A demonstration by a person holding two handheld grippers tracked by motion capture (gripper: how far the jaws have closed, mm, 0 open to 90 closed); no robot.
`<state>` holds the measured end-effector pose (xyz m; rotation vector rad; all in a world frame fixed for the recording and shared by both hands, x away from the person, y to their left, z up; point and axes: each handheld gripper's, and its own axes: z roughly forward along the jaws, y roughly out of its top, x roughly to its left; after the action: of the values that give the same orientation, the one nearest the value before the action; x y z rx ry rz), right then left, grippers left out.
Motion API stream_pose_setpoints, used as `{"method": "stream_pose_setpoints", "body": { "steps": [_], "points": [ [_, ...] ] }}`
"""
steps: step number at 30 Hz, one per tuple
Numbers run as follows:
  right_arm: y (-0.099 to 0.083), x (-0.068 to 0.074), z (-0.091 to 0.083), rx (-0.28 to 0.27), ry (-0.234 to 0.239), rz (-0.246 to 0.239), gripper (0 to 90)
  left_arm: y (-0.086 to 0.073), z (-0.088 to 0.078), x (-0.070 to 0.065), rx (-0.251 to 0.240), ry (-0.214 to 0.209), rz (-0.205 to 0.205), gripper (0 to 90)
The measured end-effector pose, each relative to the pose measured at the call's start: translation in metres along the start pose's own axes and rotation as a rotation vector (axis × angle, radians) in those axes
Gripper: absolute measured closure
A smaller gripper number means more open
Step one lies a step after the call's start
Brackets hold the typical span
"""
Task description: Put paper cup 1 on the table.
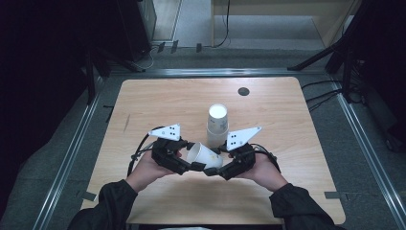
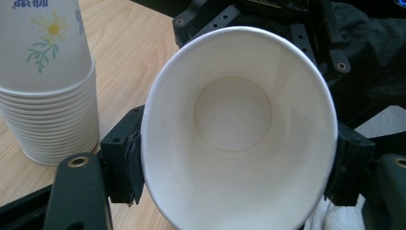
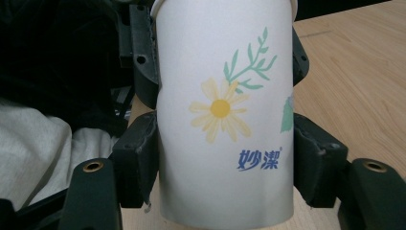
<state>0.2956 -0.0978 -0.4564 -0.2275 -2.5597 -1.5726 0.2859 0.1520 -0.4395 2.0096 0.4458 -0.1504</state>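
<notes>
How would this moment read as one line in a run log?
paper cup: held tilted off table | left gripper: gripping rim | right gripper: gripping body | cup stack: upside down behind

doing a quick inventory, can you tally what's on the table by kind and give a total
Single white paper cup with a daisy print, held on its side between both tools: 1
Upside-down stack of nested white paper cups: 1 stack, cups in it too tightly nested to count
Small dark round disc near the table's far edge: 1
Hand-held black two-jaw tools: 2, left tool, right tool
Total: 5

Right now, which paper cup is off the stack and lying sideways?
The single cup held between both tools, mouth toward the left tool. The others stand nested upside down in the stack behind.
</notes>
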Motion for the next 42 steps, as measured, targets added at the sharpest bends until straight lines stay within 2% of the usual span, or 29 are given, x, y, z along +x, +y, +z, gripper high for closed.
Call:
{"method": "stream_pose_setpoints", "body": {
  "steps": [3,10,18,19,21,26,30,31,33,34,35,36,40,41,42],
  "points": [
    [0.0,0.001,0.001,0.015,-0.003,-0.002,34.2,0.0,0.0,-0.001,0.007,0.001,0.005,27.1],
    [0.001,0.002,0.001,0.008,-0.007,-0.005,33.3,0.0,-0.001,0.0,0.002,-0.001,0.004,27.8],
    [0.001,0.004,0.005,0.03,-0.017,-0.021,26.1,0.0,-0.002,0.0,-0.001,0.002,0.007,28.0],
    [0.0,0.004,0.008,0.054,-0.038,-0.021,24.4,0.0,-0.004,0.001,-0.003,0.006,0.006,28.0],
    [0.0,0.004,0.009,0.071,-0.043,-0.016,23.3,0.0,-0.006,0.003,-0.01,0.008,-0.002,28.0],
    [-0.002,0.003,0.009,0.072,-0.051,-0.007,21.3,0.0,-0.014,0.005,-0.025,0.02,0.0,28.0],
    [-0.007,0.0,0.007,0.095,-0.077,0.013,20.0,0.001,-0.022,0.01,-0.031,0.039,-0.003,28.0],
    [-0.009,0.0,0.005,0.097,-0.096,0.011,18.7,0.0,-0.025,0.012,-0.024,0.065,0.002,28.0],
    [-0.011,-0.002,0.005,0.096,-0.131,0.013,18.3,0.0,-0.026,0.013,-0.013,0.077,0.005,28.0],
    [-0.011,-0.002,0.005,0.096,-0.131,0.013,18.3,0.0,-0.027,0.015,-0.007,0.094,0.006,28.0],
    [-0.013,-0.003,0.004,0.098,-0.17,0.025,18.2,-0.001,-0.028,0.018,0.012,0.114,0.004,27.9],
    [-0.014,-0.004,0.004,0.102,-0.177,0.038,18.2,-0.001,-0.028,0.019,0.018,0.124,0.001,27.9],
    [-0.016,-0.004,0.002,0.101,-0.191,0.033,17.9,-0.002,-0.029,0.024,0.04,0.145,-0.009,27.8],
    [-0.017,-0.005,0.001,0.099,-0.205,0.021,17.9,-0.003,-0.029,0.027,0.055,0.153,-0.012,27.8],
    [-0.019,-0.005,0.0,0.112,-0.229,0.029,17.9,-0.004,-0.029,0.029,0.071,0.158,-0.014,27.7]
  ]
}}
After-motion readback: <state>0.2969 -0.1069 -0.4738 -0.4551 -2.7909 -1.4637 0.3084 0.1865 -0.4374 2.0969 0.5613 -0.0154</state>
